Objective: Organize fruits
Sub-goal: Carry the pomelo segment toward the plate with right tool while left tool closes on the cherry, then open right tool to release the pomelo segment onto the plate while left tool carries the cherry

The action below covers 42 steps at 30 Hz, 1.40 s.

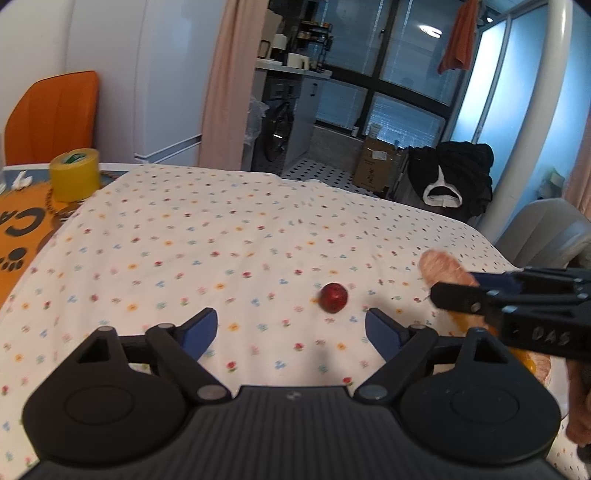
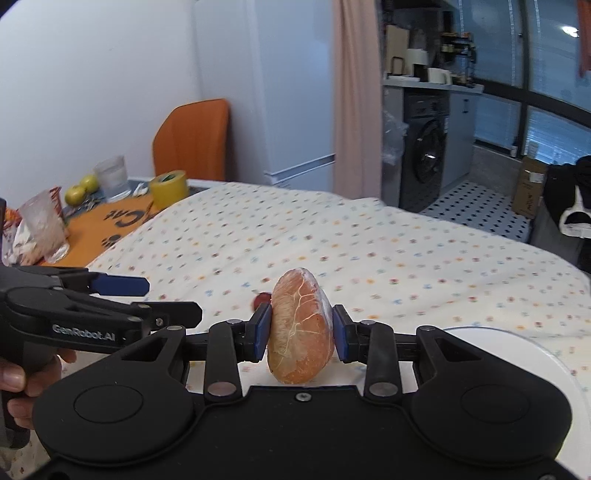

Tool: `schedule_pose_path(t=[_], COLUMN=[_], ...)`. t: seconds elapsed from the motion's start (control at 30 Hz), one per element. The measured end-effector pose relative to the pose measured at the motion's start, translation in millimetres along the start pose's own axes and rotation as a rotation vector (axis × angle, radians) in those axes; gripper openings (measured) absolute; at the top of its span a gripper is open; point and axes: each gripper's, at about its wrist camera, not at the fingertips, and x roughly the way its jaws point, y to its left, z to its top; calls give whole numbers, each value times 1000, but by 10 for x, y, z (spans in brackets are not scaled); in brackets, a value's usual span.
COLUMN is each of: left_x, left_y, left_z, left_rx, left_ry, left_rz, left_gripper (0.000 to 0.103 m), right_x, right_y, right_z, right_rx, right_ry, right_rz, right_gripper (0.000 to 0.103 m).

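Cool daylight from the windows fills the room, joined by a ceiling lamp's reflection glaring in the glass. The tablecloth is evenly lit, its floral print smeared by motion blur, most of all toward the far edge. Soft shadows lie under the left gripper and beside the red fruit. Fisheye distortion bows the fridge and window frames, and dark vignetting clips the corners. The right gripper appears sharp.

Your left gripper hovers with jaws spread over the cloth, the red fruit just ahead, and the right gripper clamps an orange fruit.
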Motion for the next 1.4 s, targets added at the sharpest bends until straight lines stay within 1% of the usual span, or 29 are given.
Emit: schedule_pose_path(t=[0.2, 0.37, 0.7, 0.8, 0.9, 0.93, 0.97, 1.03, 1.1, 1.2, 1.3, 1.4], left_x=[174, 330, 632, 721, 763, 773, 778, 780, 764, 702, 606, 511], left_y=[-146, -211, -325, -337, -377, -382, -385, -377, -376, -428, -502, -624], left_z=[42, 75, 85, 83, 79, 83, 86, 102, 121, 146, 174, 196], left_rx=[36, 44, 72, 73, 96, 100, 101, 89, 77, 86, 83, 101], left_ry=[11, 27, 57, 70, 55, 51, 48, 53, 60, 49, 35, 17], left_rz=[-13, -14, -4, -4, 5, 10, 18, 12, 4, -2, -29, -59], left_gripper=[78, 69, 61, 57, 53, 47, 37, 23, 23, 23, 23, 23], right_x=[-101, -163, -282, -301, -318, -322, -327, -330, -326, -318, -330, -362], right_y=[-251, -425, -750, -838, -926, -955, -986, -1044, -1088, -1125, -1155, -1214], right_z=[-57, -134, -294, -323, -350, -357, -366, -380, -389, -397, -407, -436], right_rx=[37, 74, 138, 155, 171, 175, 179, 191, 201, 208, 212, 227], right_ry=[-6, -10, -16, -18, -22, -23, -25, -28, -30, -36, -41, -40], right_rz=[-47, -81, -130, -145, -163, -168, -172, -176, -177, -171, -177, -195], right_gripper=[33, 33, 33, 33, 33, 33, 33, 33, 33, 33, 33, 33])
